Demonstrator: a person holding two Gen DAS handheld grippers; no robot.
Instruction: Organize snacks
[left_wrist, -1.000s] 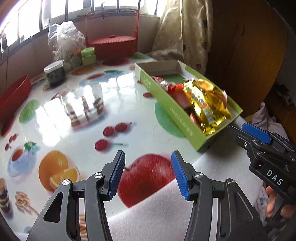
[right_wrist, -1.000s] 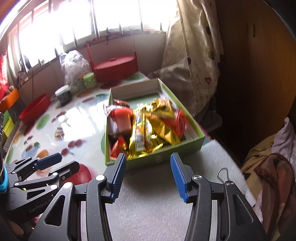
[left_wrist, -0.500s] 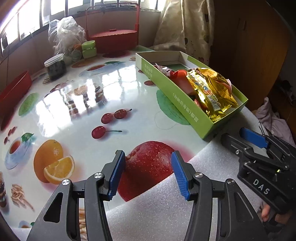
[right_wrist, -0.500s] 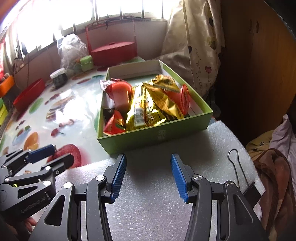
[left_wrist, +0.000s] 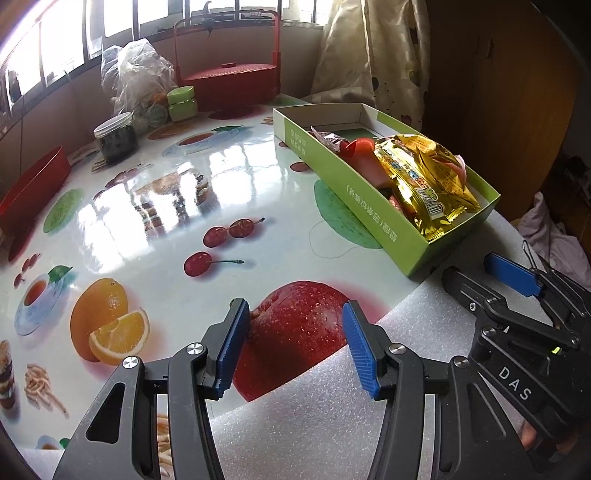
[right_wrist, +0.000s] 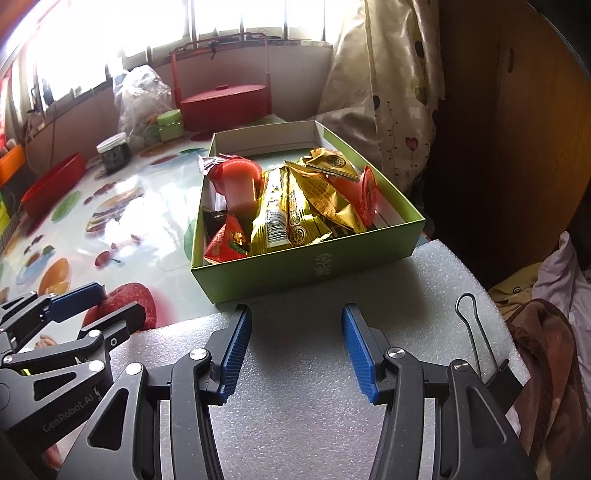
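Observation:
A green cardboard box (right_wrist: 314, 266) stands on the fruit-print table, its front end on a white foam sheet (right_wrist: 314, 387). It holds gold snack packets (right_wrist: 291, 210), a red jelly cup (right_wrist: 240, 181) and a red triangular packet (right_wrist: 225, 243). My right gripper (right_wrist: 296, 312) hovers open over the foam just in front of the box, nothing between its blue pads. My left gripper (left_wrist: 294, 310) is open and empty above the printed apple, left of the box (left_wrist: 369, 221). Each gripper shows in the other's view: the right gripper (left_wrist: 471, 267) and the left gripper (right_wrist: 118, 299).
At the table's far side are a red lidded basket (left_wrist: 229, 81), a clear plastic bag (left_wrist: 136, 74), a green jar (left_wrist: 181, 103) and a dark jar with a white lid (left_wrist: 114, 142). A red tray (left_wrist: 33, 184) sits left. A binder clip (right_wrist: 476, 332) grips the foam; clothes (right_wrist: 546, 350) lie right.
My right gripper has sunk slightly towards the foam, and the binder clip has come into its view. The left gripper has hardly moved. Both stay open and empty.

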